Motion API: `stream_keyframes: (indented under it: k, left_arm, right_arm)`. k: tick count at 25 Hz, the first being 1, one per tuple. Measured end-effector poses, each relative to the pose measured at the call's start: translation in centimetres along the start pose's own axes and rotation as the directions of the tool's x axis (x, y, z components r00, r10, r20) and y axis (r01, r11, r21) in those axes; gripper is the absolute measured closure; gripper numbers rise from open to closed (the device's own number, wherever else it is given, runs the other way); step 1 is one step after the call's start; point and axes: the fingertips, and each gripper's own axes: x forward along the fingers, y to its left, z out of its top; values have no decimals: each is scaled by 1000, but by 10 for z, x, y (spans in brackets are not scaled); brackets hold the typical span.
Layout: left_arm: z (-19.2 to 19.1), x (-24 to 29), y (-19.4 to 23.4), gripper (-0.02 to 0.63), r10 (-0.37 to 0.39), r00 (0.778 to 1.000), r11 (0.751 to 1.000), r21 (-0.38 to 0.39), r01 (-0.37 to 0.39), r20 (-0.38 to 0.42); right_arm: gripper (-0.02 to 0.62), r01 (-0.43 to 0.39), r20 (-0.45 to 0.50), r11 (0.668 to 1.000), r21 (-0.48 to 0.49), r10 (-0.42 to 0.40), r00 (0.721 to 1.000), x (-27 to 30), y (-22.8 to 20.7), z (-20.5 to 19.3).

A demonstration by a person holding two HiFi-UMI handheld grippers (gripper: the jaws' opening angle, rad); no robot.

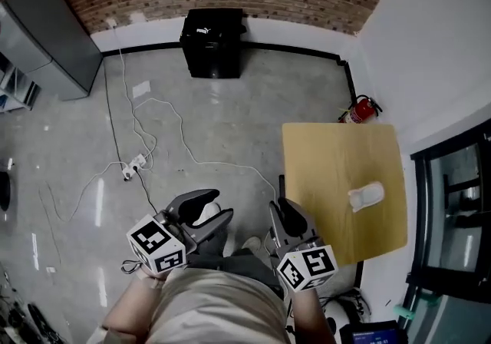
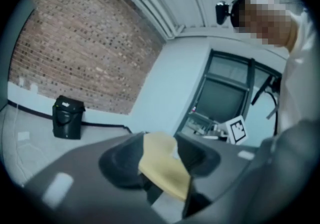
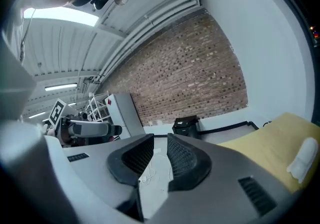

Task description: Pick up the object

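The object is a small white bundle (image 1: 367, 196) that lies on a square yellow-wood table (image 1: 330, 158) at the right of the head view. It also shows at the far right of the right gripper view as the white bundle (image 3: 304, 160) on the table (image 3: 270, 143). Both grippers are held close to the person's body, well short of it. My left gripper (image 1: 221, 204) stands open over the floor, and between its jaws (image 2: 162, 140) a corner of the table (image 2: 160, 168) shows. My right gripper (image 1: 280, 206) sits by the table's near-left corner, its jaws (image 3: 160, 140) a narrow gap apart with nothing between them.
A black bin (image 1: 213, 43) stands against the brick wall. White cables and a power strip (image 1: 134, 166) run across the concrete floor. A red fire extinguisher (image 1: 359, 110) sits behind the table. At the right edge is a dark glass-door cabinet (image 1: 453, 212), at the left a grey cabinet (image 1: 46, 35).
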Motion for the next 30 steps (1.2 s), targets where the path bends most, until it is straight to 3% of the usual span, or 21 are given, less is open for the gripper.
stream_keyframes:
  k: [9,13,19,23,25,27,30]
  left_arm:
    - [66,51,156,410,-1,1000,999,-44,2,31]
    - [94,74,214,410,5,1000,999,-47,-3,29]
    - [104,101,249,410,31,1000,999,-27,-31,-6]
    - [97,141,233,410,-70,994,998,-5,70,-81]
    - [91,178,215,410,-158,978,987,10,161,-140]
    - [82,222,185,410,-253,947,965,15,261,-196]
    - [59,285,120,410,-400,871,905,29,425,-287]
  right_arm:
    - [509,114,-96,993,-14,-115,989,165,-39,39]
    - [509,99,-86,994,-54,-104,991,221,-50,64]
    - [509,58,-104,997,-42,-62,993,265,-70,68]
    - [509,97,-89,995,-2,-97,991,258,-94,68]
    - [509,176,-75,984,17,-174,982,240,-125,68]
    - [509,271,-64,961,53,-267,962,209,-165,64]
    - [509,421,-52,897,137,-418,907,136,-229,51]
